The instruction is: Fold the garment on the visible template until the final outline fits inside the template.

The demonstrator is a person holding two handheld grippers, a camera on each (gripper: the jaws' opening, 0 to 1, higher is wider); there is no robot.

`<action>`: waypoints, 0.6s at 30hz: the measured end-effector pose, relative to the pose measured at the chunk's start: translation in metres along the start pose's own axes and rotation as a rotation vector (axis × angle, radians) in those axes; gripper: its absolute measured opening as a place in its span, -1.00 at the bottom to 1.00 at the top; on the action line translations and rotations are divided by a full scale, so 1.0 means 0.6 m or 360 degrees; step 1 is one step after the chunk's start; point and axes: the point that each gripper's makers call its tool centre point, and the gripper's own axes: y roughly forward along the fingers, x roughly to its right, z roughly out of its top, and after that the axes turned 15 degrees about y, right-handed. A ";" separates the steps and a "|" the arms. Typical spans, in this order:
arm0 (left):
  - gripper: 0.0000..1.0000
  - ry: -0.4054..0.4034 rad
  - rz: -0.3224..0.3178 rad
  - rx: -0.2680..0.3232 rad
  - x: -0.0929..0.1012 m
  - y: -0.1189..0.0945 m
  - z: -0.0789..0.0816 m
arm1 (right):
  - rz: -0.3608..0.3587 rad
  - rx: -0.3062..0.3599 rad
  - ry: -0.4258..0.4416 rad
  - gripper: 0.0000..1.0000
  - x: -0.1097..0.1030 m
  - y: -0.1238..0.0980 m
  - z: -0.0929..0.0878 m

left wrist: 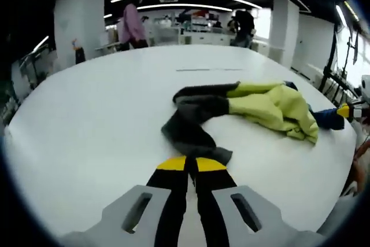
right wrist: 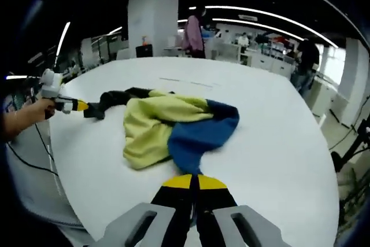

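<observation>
your left gripper [left wrist: 192, 165], at the bottom centre of the left gripper view, is clenched on the dark grey end of the garment [left wrist: 254, 108], which sprawls crumpled across the middle and right of the white table [left wrist: 98, 120]. in the right gripper view your right gripper [right wrist: 195, 181] is clamped on the garment's blue end at lower centre; the yellow part bunches in mid frame. two faint template lines [left wrist: 208, 69] lie beyond it.

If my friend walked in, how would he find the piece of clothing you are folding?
Look at the big white table. The garment lies crumpled on it, between the right gripper and the left gripper, each shut on one end. Nothing else there is patched yellow-green, blue and dark grey.
</observation>
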 end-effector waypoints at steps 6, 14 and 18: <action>-0.98 0.0026 0.0157 -0.0021 -0.064 -0.016 0.000 | 0.0004 0.0026 0.0118 -1.00 0.022 -0.008 0.032; -0.98 0.0289 0.0229 -0.0022 -0.079 -0.021 0.028 | -0.0111 -0.0021 0.0197 -1.00 0.067 -0.011 0.060; -0.98 0.0345 0.0217 -0.0044 -0.071 -0.013 0.035 | -0.0108 -0.0051 0.0260 -1.00 0.079 -0.007 0.063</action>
